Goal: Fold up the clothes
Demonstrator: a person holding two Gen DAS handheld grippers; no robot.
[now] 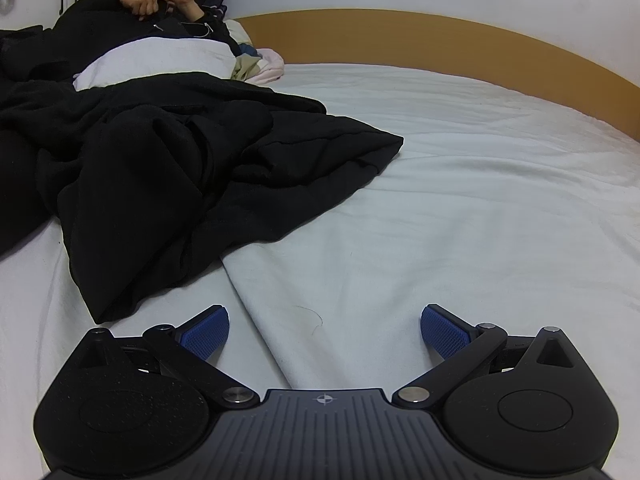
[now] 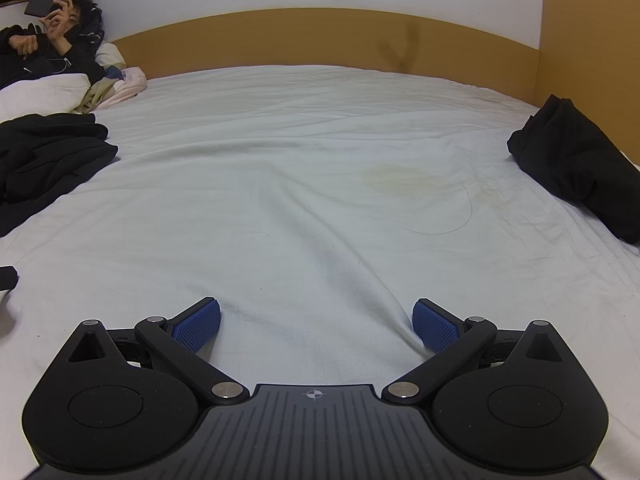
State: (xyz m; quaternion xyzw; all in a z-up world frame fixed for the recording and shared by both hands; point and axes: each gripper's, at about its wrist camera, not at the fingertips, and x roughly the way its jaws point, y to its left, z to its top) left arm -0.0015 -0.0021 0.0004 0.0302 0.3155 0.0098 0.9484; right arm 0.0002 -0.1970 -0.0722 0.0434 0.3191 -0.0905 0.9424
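A crumpled pile of black clothes (image 1: pixel 168 168) lies on the white bed sheet (image 1: pixel 460 200), ahead and to the left of my left gripper (image 1: pixel 324 332). That gripper is open and empty, low over the sheet, its blue pads (image 1: pixel 206 334) short of the pile's near edge. In the right wrist view the same pile (image 2: pixel 48 156) shows at the far left. My right gripper (image 2: pixel 316 326) is open and empty over the bare sheet (image 2: pixel 300 200). A folded black garment (image 2: pixel 580 168) lies at the right edge of the bed.
A person in black (image 1: pixel 168 12) lies at the far left of the bed holding a phone, with a white pillow (image 1: pixel 156 60) and pale clothes (image 1: pixel 260 66) beside them. A wooden headboard (image 2: pixel 320 38) runs along the back. A yellowish stain (image 2: pixel 400 176) marks the sheet.
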